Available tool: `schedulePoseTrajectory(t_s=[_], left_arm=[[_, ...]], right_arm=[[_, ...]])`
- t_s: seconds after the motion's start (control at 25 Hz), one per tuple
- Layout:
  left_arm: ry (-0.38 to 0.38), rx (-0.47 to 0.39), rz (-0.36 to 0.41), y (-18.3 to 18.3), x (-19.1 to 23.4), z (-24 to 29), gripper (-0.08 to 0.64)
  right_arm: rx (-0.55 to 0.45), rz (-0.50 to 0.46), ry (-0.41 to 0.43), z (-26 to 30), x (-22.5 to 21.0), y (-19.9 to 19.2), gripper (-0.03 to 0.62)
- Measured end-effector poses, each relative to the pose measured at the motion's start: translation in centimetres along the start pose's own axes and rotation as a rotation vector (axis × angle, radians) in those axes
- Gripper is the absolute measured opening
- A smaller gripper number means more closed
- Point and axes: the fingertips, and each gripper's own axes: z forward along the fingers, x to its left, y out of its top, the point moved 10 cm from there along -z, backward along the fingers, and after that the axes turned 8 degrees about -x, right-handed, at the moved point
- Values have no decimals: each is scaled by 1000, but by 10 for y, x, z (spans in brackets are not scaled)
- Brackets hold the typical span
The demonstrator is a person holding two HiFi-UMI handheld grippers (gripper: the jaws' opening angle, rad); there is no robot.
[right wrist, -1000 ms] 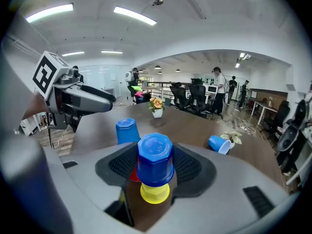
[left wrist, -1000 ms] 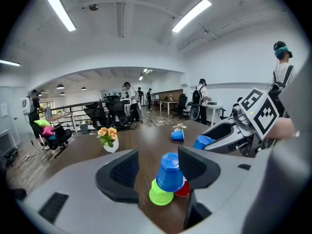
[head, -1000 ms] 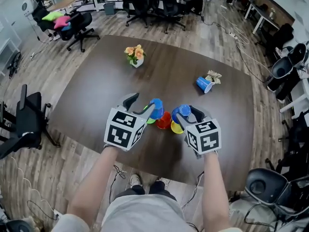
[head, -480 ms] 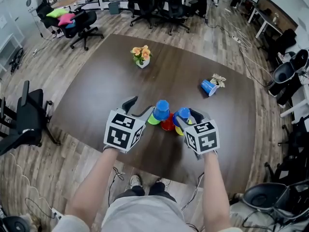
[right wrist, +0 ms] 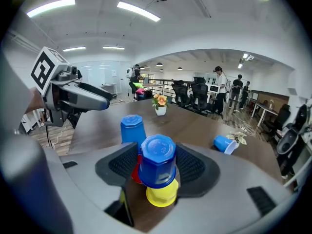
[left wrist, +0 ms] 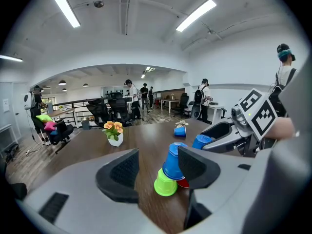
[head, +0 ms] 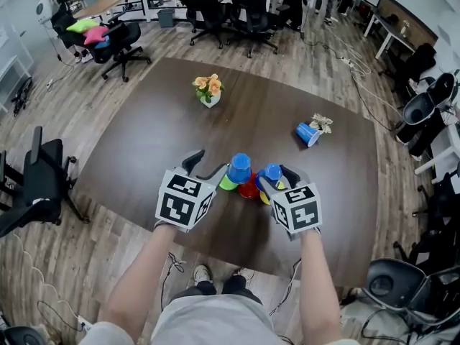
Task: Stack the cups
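Within the right gripper [right wrist: 156,167], a blue cup [right wrist: 157,155] is held.

No text, label, brand or number can be read.

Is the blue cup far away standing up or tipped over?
Tipped over: the far blue cup lies on its side on the table, its open mouth facing sideways.
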Motion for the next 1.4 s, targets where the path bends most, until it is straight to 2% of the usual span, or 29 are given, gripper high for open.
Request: schedulePoseTrajectory(t_s=[0.32, 0.68, 0.96, 1.24, 1.4], left_arm=[[-21, -10, 3, 0, 5, -2, 250], [-99, -40, 18, 12, 12, 6, 249], [-160, -68, 42, 36, 19, 34, 245], [-171, -65, 26, 49, 10, 85, 245], [-154, -53, 11, 55, 4, 115, 245]], right_arm=[[-38, 29, -39, -10, 1, 4, 230], [-101, 61, -114, -40, -8, 28, 230], [-10, -51, -176, -54, -59, 52, 230], [118, -107, -107, -26, -131, 52, 230], [158, -124, -59, 1, -168, 48, 230]])
